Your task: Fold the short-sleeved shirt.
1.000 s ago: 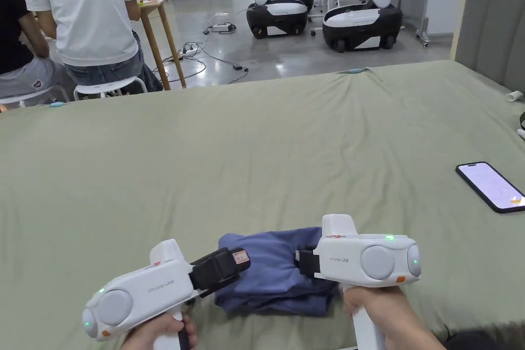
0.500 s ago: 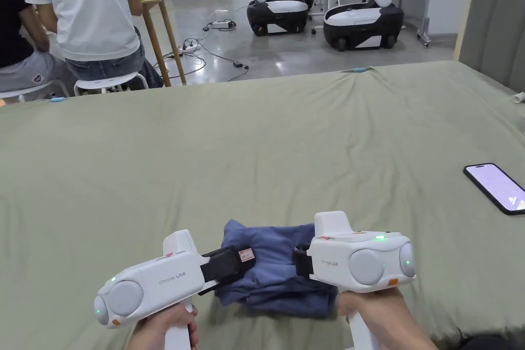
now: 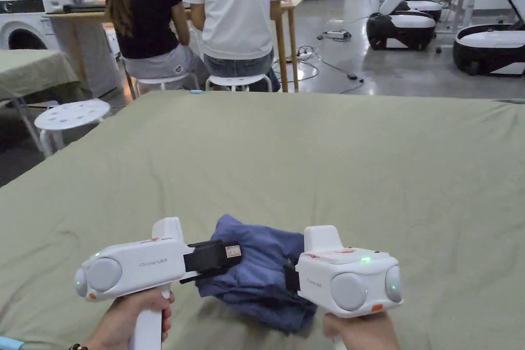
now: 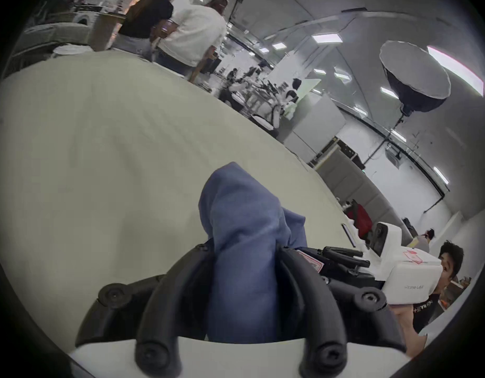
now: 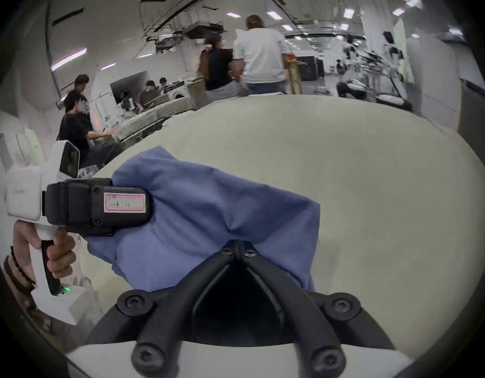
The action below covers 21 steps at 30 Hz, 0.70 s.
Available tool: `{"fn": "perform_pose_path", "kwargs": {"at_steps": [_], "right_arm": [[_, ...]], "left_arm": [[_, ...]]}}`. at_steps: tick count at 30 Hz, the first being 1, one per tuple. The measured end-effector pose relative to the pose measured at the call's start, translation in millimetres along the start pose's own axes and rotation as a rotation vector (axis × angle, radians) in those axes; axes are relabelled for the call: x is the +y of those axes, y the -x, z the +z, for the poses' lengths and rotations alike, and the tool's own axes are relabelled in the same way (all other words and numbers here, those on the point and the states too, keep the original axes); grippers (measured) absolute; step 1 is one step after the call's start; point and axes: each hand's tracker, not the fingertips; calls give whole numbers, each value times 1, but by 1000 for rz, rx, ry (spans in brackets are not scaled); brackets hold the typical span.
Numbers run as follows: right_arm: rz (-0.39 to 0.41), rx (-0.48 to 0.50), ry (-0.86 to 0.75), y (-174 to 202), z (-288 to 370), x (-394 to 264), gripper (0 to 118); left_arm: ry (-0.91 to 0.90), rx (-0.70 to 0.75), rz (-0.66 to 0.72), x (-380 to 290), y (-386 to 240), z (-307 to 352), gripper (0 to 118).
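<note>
Blue shirt (image 3: 256, 269) bunched, left gripper (image 4: 245, 250), right gripper (image 5: 239, 245) — both clamping it

Head cam looks down, near; both gripper cams low, close, facing shirt (image 3: 256, 274), shared.

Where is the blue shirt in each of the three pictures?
Head view: the folded blue cloth shirt lies low in the middle, between the two grippers.
Left gripper view: it rises at bottom centre, pinched between that gripper's black jaws.
Right gripper view: it spreads across the lower left and middle, above the shut black jaws.
Shared landmark: the pale green bed sheet beneath it.
</note>
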Motion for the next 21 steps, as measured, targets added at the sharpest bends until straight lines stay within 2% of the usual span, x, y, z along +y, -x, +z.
{"fn": "perform_pose_path", "kwargs": {"at_steps": [3,8,12,17,18,19,20,21], "right_arm": [[75,-16,-64,61,-31,26,0],[114,90,-121,120,-51,56,0],[164,93,-136,138,-54,62,0],[169,85,-124,136,-59,63,0],[168,83,-122,135,-65,65,0],[166,80,-122,134,-64,66,0],[163,75,-121,133,-63,66,0],[160,75,-120,131,-60,67,0]], "left_arm": [[-55,72,-2,31,54,39,28],[-65,136,5,69,140,104,28],[-103,221,72,82,205,134,28],[-96,229,107,70,222,125,29],[-105,242,98,70,218,126,39],[-111,258,92,71,214,126,54],[-113,290,71,72,209,127,78],[-112,303,33,69,187,126,115]]}}
